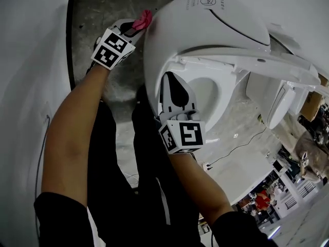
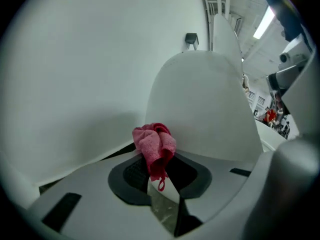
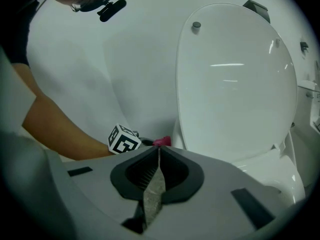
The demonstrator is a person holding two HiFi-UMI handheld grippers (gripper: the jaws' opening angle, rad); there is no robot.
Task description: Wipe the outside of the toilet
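The left gripper (image 1: 134,29) was clenched on a bunched pink cloth (image 2: 154,143), which stuck out past the jaw tips. It sat in the gap between the wall (image 1: 31,45) and the toilet (image 1: 205,24). In the head view the cloth lay at the left edge of the toilet's rounded white shell and seemed to touch it. The left gripper view showed that shell straight ahead of the cloth, along the line of the jaws.

The right gripper (image 3: 157,156) had its 2 jaws pressed together with nothing between them. It hovered on the open side of the toilet, near the bowl rim and facing the raised lid (image 3: 235,74), which stood upright with its long axis vertical.

Of the 2, the left gripper was the nearer to the outer surface. The wipe would likely mean pushing the cloth forward and sweeping it along the curve.
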